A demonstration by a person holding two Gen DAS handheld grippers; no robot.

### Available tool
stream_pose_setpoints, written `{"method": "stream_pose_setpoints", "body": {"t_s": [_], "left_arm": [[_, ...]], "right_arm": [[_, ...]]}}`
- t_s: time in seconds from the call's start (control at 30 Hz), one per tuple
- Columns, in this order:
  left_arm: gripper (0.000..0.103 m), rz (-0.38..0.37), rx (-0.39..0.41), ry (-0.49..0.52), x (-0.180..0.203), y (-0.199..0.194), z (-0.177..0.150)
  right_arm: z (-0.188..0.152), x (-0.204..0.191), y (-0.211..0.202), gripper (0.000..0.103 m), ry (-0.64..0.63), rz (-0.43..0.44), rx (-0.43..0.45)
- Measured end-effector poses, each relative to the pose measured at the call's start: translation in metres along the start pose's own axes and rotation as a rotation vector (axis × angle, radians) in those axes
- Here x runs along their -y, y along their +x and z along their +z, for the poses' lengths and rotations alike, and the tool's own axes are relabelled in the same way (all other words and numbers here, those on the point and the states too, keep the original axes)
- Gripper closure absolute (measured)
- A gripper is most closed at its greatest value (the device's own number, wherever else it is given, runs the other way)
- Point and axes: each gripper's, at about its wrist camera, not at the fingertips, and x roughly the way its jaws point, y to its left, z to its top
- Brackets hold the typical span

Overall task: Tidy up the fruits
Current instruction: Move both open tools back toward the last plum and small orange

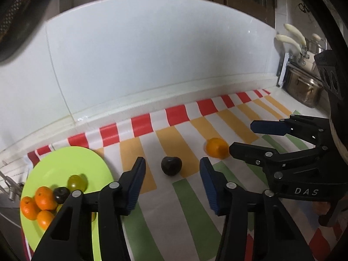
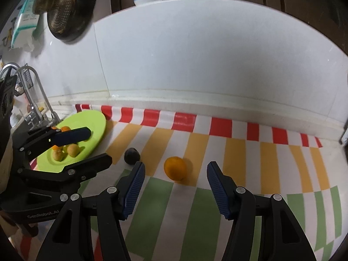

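- Your left gripper [image 1: 173, 169], black with blue ribbed pads, stood wide open at the bottom centre of its own view and held nothing.
- A dark purple round plum [image 1: 171, 166] lay on the striped red, orange, green and white tablecloth [image 1: 191, 206], just beyond and between those open fingers, touching neither pad.
- A loose orange round mandarin [image 1: 217, 147] sat right of the plum in that view, near the tip of your right gripper [image 1: 241, 137], which entered from the right edge with its fingers spread.
- A lime-green round plate [image 1: 65, 158] occupied the lower left of the left wrist view, holding three mandarins, a dark plum and a green grape clustered near its lower-left side.
- In the right wrist view, your right gripper [image 2: 176, 167] was also wide open and empty at the bottom centre, with the mandarin [image 2: 175, 168] between and just ahead of its fingertips.
- There the plum [image 2: 132, 156] lay left of the mandarin, and the plate [image 2: 95, 121] sat at middle left, partly hidden by the left gripper [image 2: 99, 145].
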Motion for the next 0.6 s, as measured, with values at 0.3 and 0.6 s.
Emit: {"method": "stream_pose_setpoints", "body": {"t_s": [0.3,0.6], "left_arm": [[0.063,-0.041,-0.068,-0.021,-0.001,0.034,-0.004],[0.070,-0.053,-0.109,-0.048,-0.002,0.051,-0.010]], "right_arm": [[-0.004,0.006,0.033,0.053,0.017,0.027,-0.063],[-0.003,0.007,0.052,0.059,0.028,0.046,-0.102]]}}
